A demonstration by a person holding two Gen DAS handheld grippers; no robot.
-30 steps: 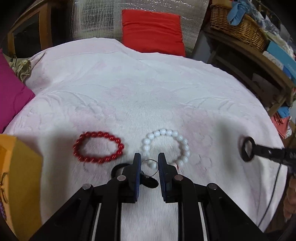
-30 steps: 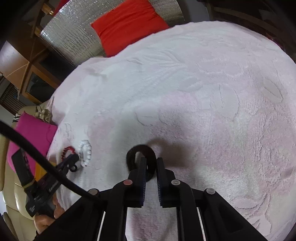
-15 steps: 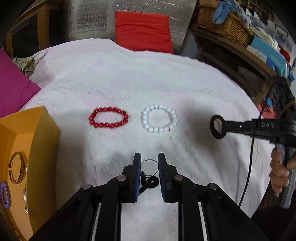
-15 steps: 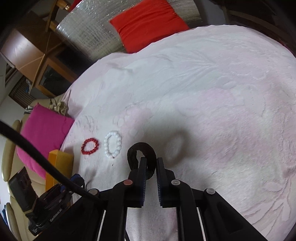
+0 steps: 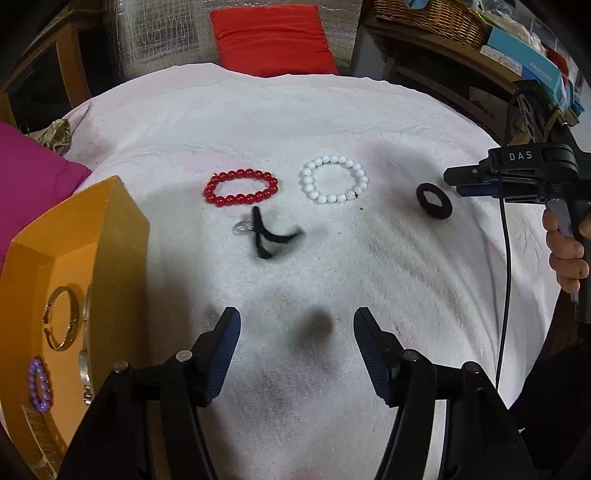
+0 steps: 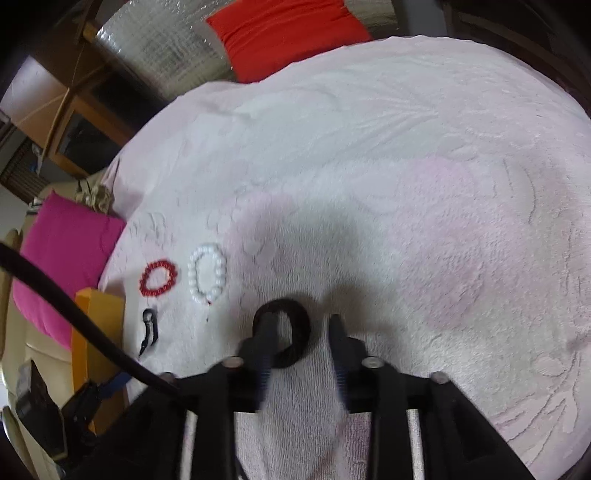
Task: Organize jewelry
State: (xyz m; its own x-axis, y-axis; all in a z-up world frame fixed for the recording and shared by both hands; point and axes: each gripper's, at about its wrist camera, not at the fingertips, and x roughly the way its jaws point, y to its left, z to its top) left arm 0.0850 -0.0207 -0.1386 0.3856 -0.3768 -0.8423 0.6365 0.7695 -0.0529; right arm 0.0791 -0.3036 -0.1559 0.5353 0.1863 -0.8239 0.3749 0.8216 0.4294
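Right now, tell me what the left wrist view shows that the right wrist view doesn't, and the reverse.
Only the left wrist view: the inside of the orange box with a gold bangle and purple bead bracelet, plus a wicker basket. Only the right wrist view: nothing distinct. Both share the red bracelet, white bracelet, black hair tie and black cord piece on the white cloth.

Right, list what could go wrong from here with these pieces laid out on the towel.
1. The black cord with the clear ring lies close to the red bead bracelet; a claw reaching for one may snag the other.
2. The black fabric hair band sits against one finger of the open right claw, whose jaws have just been opening; pulling back could drag it.
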